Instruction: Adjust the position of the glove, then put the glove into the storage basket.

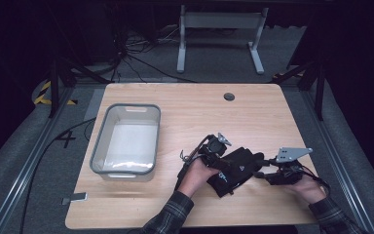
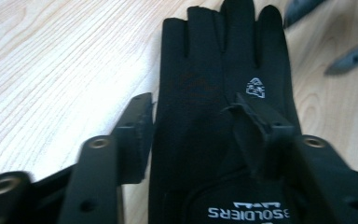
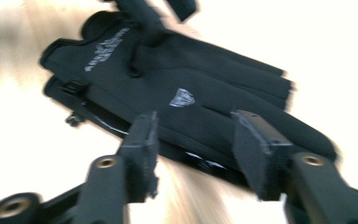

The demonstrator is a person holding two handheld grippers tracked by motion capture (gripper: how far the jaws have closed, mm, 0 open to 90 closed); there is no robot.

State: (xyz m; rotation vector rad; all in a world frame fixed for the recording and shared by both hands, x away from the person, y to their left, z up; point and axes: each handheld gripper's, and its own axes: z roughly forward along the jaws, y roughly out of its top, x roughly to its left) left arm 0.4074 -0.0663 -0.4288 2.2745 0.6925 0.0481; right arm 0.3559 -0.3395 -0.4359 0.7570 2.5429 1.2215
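A black glove [image 1: 239, 166] with white print lies flat on the wooden table [image 1: 199, 114], right of centre near the front. In the left gripper view the glove [image 2: 209, 79] runs away from me, cuff end nearest. My left gripper [image 2: 196, 135] is open, one jaw beside the glove's edge and the other over its back. The left gripper [image 1: 225, 163] comes in from the glove's left. My right gripper [image 3: 193, 144] is open and hovers at the finger end of the glove [image 3: 191, 102], where a second dark layer shows underneath. In the high view the right gripper [image 1: 261, 172] is at the glove's right.
An empty grey plastic bin [image 1: 126, 106] stands on the left half of the table. A round cable hole [image 1: 229, 96] sits near the far edge. A small grey tab [image 1: 74, 198] lies at the front left corner. A white table frame [image 1: 219, 22] stands beyond.
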